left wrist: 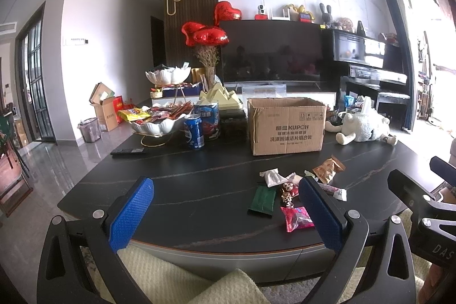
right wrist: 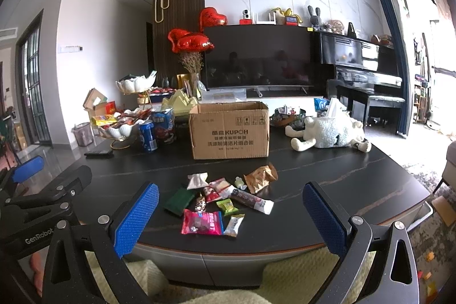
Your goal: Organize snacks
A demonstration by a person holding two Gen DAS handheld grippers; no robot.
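Observation:
Several small snack packets lie loose on the black table (right wrist: 342, 175) near its front edge: a pink packet (right wrist: 203, 222), a dark green one (right wrist: 178, 200), a brown bag (right wrist: 260, 177), a long dark bar (right wrist: 252, 200). They also show in the left wrist view, pink packet (left wrist: 296, 218) and green one (left wrist: 263, 198). An open cardboard box (right wrist: 230, 130) stands behind them, also seen in the left wrist view (left wrist: 286, 126). My left gripper (left wrist: 228, 210) is open and empty, left of the packets. My right gripper (right wrist: 232, 218) is open and empty, just before them.
A white bowl of snacks (left wrist: 158, 124), a blue can (left wrist: 193, 131) and a blue tin (left wrist: 209, 120) stand at the table's back left, a remote (left wrist: 128, 151) beside them. A plush sheep (right wrist: 330, 133) lies at back right. TV and piano stand beyond.

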